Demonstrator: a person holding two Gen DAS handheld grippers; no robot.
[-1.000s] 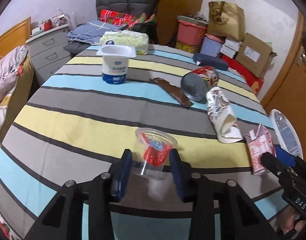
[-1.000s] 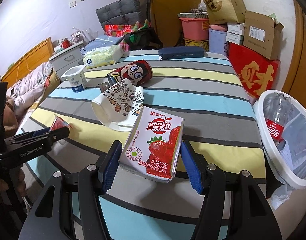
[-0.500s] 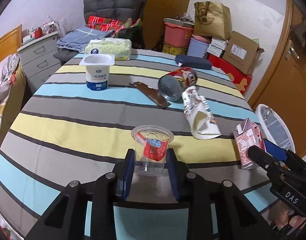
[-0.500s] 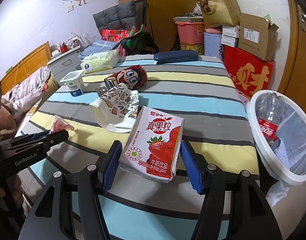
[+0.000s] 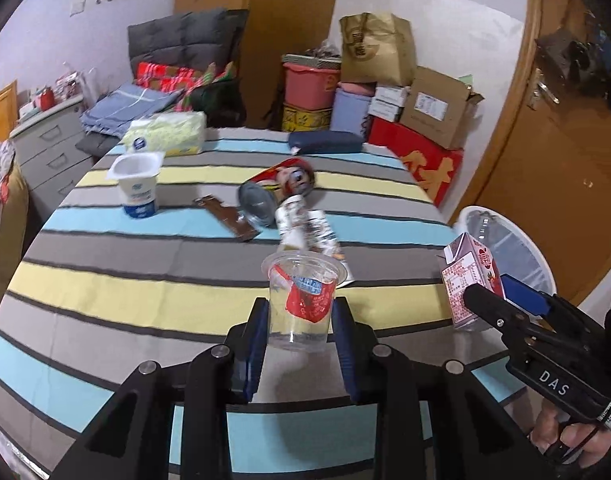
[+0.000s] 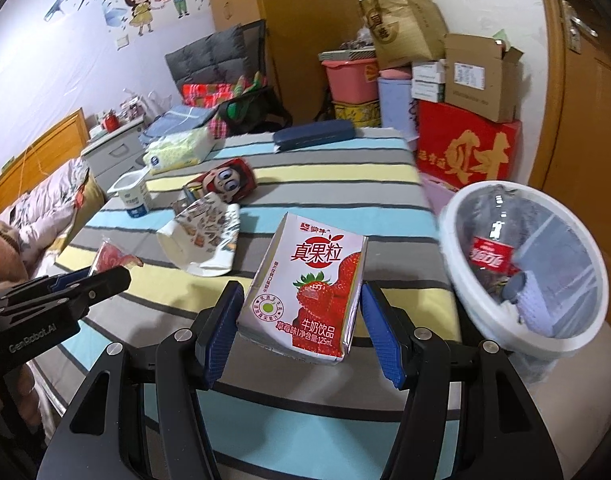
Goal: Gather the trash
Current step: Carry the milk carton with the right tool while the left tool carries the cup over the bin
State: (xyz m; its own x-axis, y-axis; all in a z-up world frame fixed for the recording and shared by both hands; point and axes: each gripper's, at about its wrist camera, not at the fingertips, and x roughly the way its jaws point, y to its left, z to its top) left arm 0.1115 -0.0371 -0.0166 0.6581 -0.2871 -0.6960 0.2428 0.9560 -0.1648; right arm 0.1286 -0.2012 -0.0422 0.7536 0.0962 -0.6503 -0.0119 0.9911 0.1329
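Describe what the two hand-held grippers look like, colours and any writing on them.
Both are black, angular frames with silver screws and blue ribbed pads. The left hand-held gripper carries white "GenRobot.AI" lettering on its side, seen from the right wrist view. The right hand-held gripper reads "DAS" in white. A dark sleeve shows behind it.

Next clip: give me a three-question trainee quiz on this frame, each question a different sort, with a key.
1. True or false: the left gripper is shut on the clear cup.
2. Multiple choice: what does the right gripper hold? A) the yogurt pot B) the milk carton C) the can
3. Fill in: the white bin stands off the table's ___ edge in the right wrist view.

Key: 1 true; 2 B; 3 right
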